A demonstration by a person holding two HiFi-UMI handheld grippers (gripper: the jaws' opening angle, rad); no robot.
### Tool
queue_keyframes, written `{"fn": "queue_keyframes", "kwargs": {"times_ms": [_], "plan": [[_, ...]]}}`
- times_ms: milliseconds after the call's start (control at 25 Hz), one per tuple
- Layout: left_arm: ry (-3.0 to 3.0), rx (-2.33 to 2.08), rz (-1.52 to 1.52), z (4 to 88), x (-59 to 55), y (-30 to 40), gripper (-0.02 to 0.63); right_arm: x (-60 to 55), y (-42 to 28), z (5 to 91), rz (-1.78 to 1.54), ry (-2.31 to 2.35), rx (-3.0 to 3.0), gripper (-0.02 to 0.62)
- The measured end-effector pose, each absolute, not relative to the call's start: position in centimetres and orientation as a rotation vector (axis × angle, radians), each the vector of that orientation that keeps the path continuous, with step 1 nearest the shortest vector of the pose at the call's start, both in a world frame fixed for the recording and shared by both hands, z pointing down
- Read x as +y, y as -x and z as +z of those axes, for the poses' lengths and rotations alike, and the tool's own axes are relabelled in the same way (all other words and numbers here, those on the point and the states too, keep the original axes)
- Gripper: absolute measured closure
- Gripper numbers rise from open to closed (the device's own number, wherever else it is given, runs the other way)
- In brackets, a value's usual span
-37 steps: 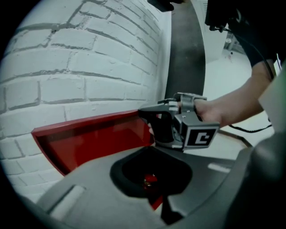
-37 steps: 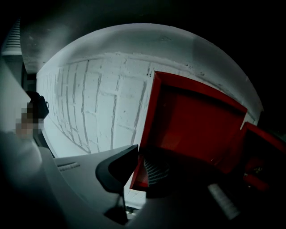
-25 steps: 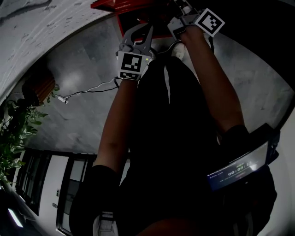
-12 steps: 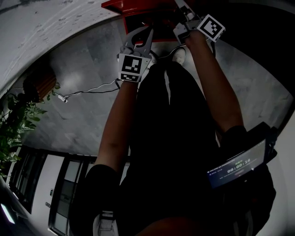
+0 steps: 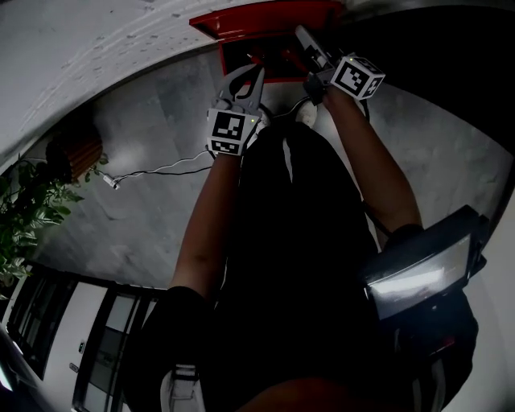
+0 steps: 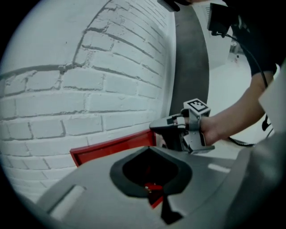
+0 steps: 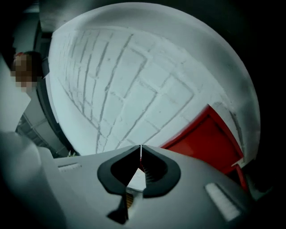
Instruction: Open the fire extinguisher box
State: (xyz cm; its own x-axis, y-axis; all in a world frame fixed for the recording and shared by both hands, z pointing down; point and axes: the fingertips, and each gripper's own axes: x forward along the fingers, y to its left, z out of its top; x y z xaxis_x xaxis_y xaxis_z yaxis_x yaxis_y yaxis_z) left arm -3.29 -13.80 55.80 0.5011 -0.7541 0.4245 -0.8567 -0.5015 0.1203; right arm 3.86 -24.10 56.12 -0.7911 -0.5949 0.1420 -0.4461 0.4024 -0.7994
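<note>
The red fire extinguisher box point(image 5: 265, 20) stands against a white brick wall, at the top of the head view. My right gripper point(image 5: 299, 32) reaches up along the box's front, near its right end. In the right gripper view its jaws point(image 7: 140, 147) are closing: the tips meet with nothing between them, and the red box point(image 7: 210, 138) lies off to the right. My left gripper point(image 5: 259, 71) hangs just below the box, tips together. In its own view the jaws point(image 6: 150, 149) are shut and empty, and the box point(image 6: 111, 149) and the right gripper point(image 6: 154, 127) lie beyond them.
White brick wall point(image 6: 89, 89) rises behind the box. On the grey floor lie a white cable point(image 5: 153, 170) and a wooden object point(image 5: 76, 149), with a plant point(image 5: 24, 217) at the left. A device with a lit screen point(image 5: 418, 273) hangs at the person's waist.
More of the red box has come into the head view, and both grippers sit a little lower in it. The right gripper now lies along the box's front. The waist screen looks brighter.
</note>
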Motion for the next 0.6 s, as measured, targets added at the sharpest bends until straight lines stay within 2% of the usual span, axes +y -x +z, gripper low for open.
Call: {"fn": "queue_keyframes", "kwargs": {"times_ms": [280,600], "plan": [[-2.476,-1.394,0.375,50.3,-13.8,3.3,0.606,-20.8,-1.5,47.5,-0.963,0.887,2.806,0.586],[-2.565,-1.458,0.216,40.3,-12.2,3.6,0.606,-15.7,0.0,36.3,-0.436,0.825,3.024,0.586]]}}
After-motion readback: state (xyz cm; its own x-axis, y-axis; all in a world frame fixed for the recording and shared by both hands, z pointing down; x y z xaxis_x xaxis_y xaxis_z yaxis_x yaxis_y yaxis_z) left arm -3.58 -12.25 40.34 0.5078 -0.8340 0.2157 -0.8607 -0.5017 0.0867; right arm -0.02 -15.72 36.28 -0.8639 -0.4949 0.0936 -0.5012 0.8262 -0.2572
